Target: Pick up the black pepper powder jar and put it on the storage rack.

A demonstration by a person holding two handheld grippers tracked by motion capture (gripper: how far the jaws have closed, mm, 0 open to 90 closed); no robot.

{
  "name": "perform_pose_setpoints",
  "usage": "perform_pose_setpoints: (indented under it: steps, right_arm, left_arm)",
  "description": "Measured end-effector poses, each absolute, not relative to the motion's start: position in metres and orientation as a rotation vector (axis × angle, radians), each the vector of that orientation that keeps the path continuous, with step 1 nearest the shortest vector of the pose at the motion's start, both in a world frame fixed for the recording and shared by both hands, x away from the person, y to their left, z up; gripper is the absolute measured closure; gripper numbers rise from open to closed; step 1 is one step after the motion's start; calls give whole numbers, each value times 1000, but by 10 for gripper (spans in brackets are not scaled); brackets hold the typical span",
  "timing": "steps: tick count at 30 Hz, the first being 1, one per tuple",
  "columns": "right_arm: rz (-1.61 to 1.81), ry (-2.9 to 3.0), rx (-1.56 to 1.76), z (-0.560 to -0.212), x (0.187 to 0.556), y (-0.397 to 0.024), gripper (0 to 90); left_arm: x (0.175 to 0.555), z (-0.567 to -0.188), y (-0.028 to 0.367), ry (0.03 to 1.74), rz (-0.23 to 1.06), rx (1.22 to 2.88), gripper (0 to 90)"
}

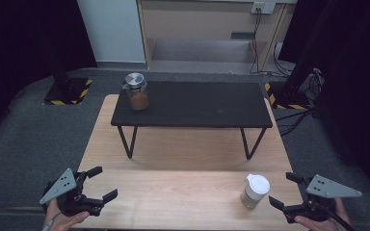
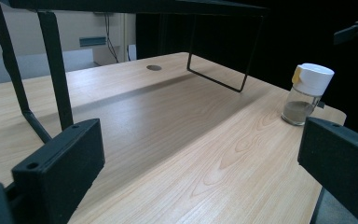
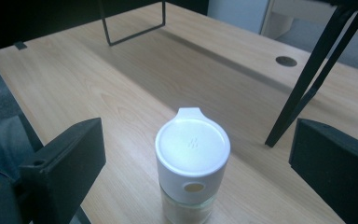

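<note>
Upright glass shaker (image 3: 192,168), smooth white cap

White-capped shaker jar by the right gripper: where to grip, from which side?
Probably grip the white-capped shaker jar across its round white cap, coming in level from the table's right edge, where the open right gripper already faces it. It stands upright on the wooden table. The cap is wider than the glass below, and its tab points away from the gripper, leaving both flanks free.

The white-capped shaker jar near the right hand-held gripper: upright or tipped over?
Upright. The shaker jar stands on its base on the wooden table, white cap on top, untouched.
</note>
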State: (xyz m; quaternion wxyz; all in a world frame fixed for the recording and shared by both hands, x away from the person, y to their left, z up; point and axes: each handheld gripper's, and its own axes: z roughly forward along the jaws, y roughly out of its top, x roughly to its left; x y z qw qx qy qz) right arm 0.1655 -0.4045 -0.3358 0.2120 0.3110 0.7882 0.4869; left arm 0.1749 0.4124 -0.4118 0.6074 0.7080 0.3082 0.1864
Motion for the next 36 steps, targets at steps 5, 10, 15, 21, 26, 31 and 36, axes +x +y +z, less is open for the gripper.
perform_pose_setpoints:
  steps: [5,10,15,21,26,31,36]
  right_arm:
    - [1338,2209,875,-345,174,-398,46]
    - [1327,2228,887,-355,182,-393,49]
    - [1320,2233,899,-363,190,-388,59]
    - [1314,2246,907,-375,198,-382,78]
    - [1305,2251,921,-383,203,-378,98]
    - [1308,2250,921,-388,207,-375,125]
    - [1303,2256,887,-390,208,-373,307]
  left_arm:
    - [175,-412,412,710,430,1640,0]
    - [175,-412,412,711,430,1640,0]
    - [175,-412,412,709,431,1643,0]
    - [175,-412,411,711,431,1647,0]
    - [176,-411,411,712,430,1649,0]
    - [176,-412,411,711,430,1648,0]
    - [175,-412,411,710,431,1649,0]
